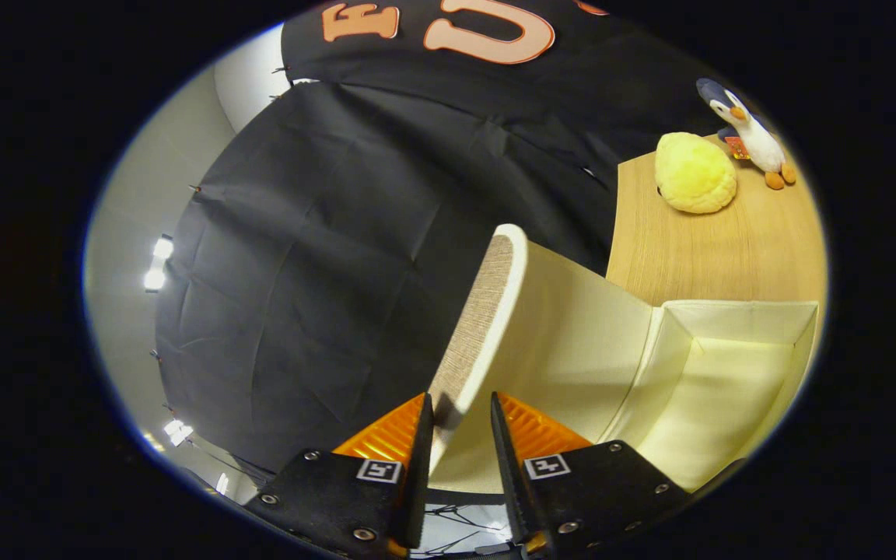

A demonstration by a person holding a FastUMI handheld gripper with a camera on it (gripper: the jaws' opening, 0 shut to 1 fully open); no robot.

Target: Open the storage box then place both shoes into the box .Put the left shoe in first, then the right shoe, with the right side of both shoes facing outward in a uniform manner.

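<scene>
The storage box (728,373) stands open, and its lid (487,319) is lifted up on edge, running from between the jaws away toward the booth's dark cloth wall (323,257). The gripper (460,424) has the lid's near edge between its two fingers; the jaws are narrow, one finger on each side of the panel, and both seem to press on it. The lid's woven, tan outer face turns to the left of the jaws, its pale cream inner face to the right. Just right of the jaws and beyond them lies the box's cream interior, one compartment with plain fabric walls.

Beyond the box, further right, is the wooden tabletop (697,257). Two soft toys sit at its far end, well apart from the jaws: one round yellow plush (695,173) and, just beside it, one penguin plush (751,136) with orange feet. One box, one lid, two toys.
</scene>
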